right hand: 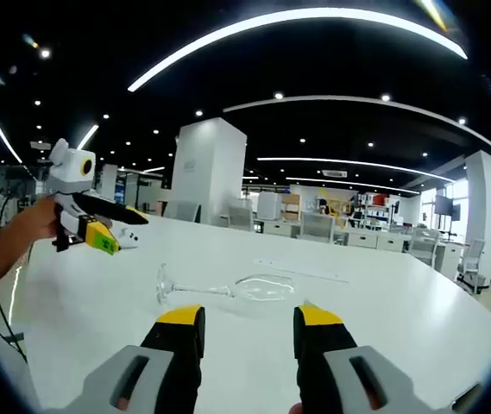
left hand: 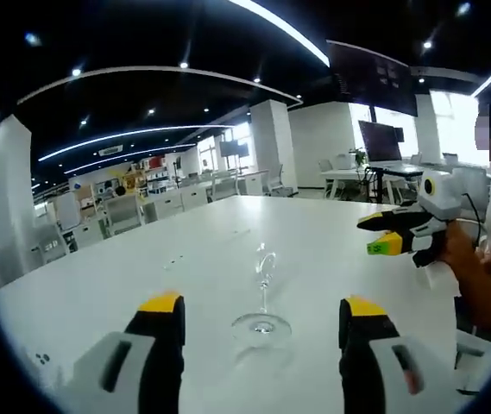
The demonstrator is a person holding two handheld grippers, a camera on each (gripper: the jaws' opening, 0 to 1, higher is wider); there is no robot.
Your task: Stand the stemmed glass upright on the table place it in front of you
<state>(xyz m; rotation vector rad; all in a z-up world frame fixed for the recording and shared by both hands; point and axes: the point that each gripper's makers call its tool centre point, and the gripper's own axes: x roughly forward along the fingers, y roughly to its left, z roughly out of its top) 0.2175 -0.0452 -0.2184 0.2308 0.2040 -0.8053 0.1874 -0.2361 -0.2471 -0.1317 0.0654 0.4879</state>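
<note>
On the white counter (right hand: 383, 310) your stemmed glass (right hand: 228, 289) lies on its side, just past your right gripper (right hand: 247, 321), fingers apart; your left gripper (left hand: 262, 315) too.

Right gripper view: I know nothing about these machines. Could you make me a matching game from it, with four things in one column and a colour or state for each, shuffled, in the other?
Things:
1. glass
2. table
3. tool tips
4. ceiling

Colours or states:
A. yellow
B. lying on its side
C. dark, with long bright light strips
D. white

Pairs: 1-B, 2-D, 3-A, 4-C
</note>
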